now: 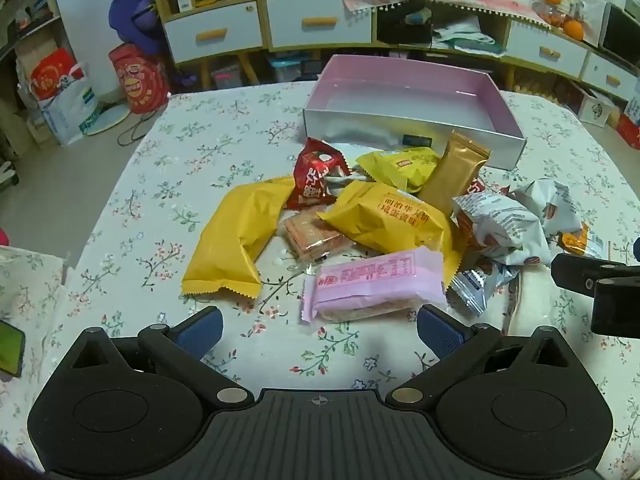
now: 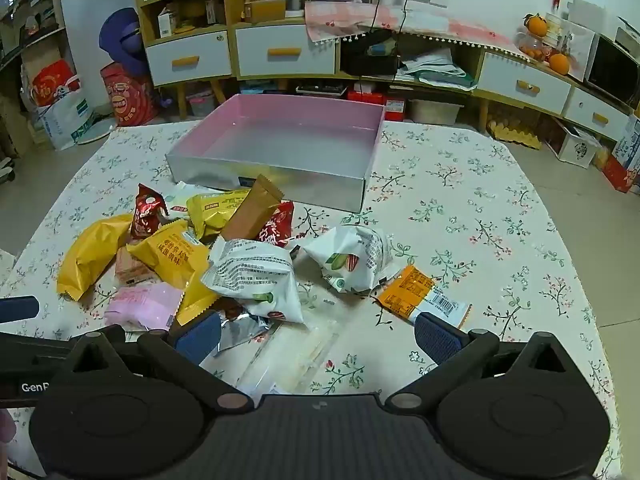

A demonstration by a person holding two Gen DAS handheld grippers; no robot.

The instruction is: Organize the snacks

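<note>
Snacks [image 1: 384, 216] lie in 1 loose heap on the flowered tablecloth [image 1: 192, 148], just in front of the open pink-lined box [image 1: 404, 120], which stands beyond them and holds nothing that shows. Ordered by size: the box; a long yellow packet [image 1: 236, 240] on the heap's left; a second yellow packet [image 1: 390, 216] printed with red Chinese characters, too small to read with confidence; 2 white crumpled bags [image 2: 352, 258] with fine print and a green-and-red motif; a pink wrapper [image 1: 374, 284] with red characters; a brown stick sachet [image 1: 456, 172] leaning toward the box; a red packet [image 1: 316, 176] with white characters; an orange sachet [image 2: 416, 292] bearing a barcode.

The left gripper [image 1: 320, 328] has its jaws spread wide and empty, pointing steeply downward. The pink wrapper lies directly ahead, just beyond the blue pads [image 1: 200, 330], its long axis running across the gap, left to right. The left hand is therefore judged the nearer for this item, and a turn of the wrist would probably help the pads close across the narrow side.

The right gripper [image 2: 318, 334] is likewise wide apart and empty; a clear wrapper [image 2: 296, 356] lies between its fingers, the white bags just ahead. "GenR" is legible on the black body [image 2: 24, 376] at the left edge of the right view
</note>
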